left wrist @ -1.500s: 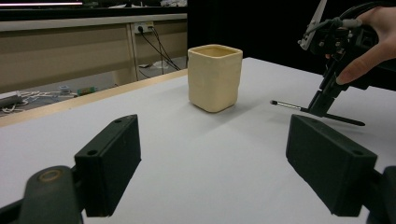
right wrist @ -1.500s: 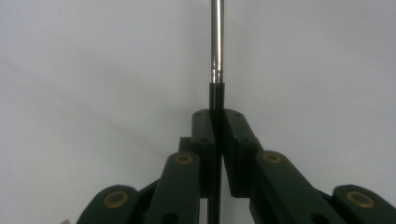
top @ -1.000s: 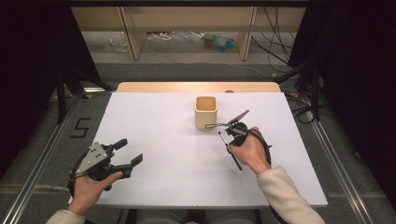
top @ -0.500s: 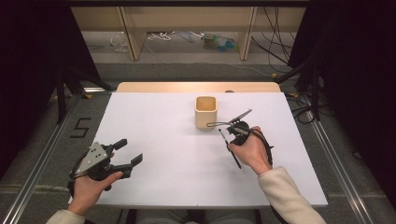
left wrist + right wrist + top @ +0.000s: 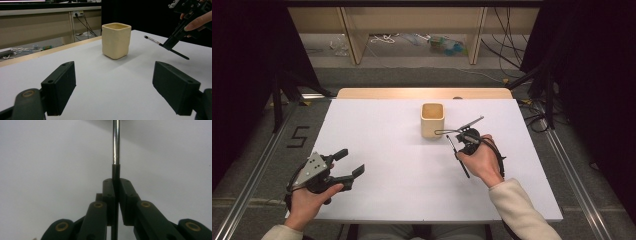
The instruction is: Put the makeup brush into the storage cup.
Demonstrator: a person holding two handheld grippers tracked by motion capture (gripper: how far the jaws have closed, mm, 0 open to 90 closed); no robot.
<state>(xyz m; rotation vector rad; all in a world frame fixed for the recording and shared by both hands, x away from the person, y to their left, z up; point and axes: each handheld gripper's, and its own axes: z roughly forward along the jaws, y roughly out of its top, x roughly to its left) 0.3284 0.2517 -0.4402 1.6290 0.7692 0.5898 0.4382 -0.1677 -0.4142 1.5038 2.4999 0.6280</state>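
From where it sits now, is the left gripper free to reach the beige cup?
Probably yes: the left gripper is open, and bare white table lies between it and the cup. The right gripper holds its brush beside the cup.

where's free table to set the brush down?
Bare white table left of the cream cup, and the wide stretch between the open left claw and the right claw, which is shut on the brush. It is tight only between the cup and the right claw.
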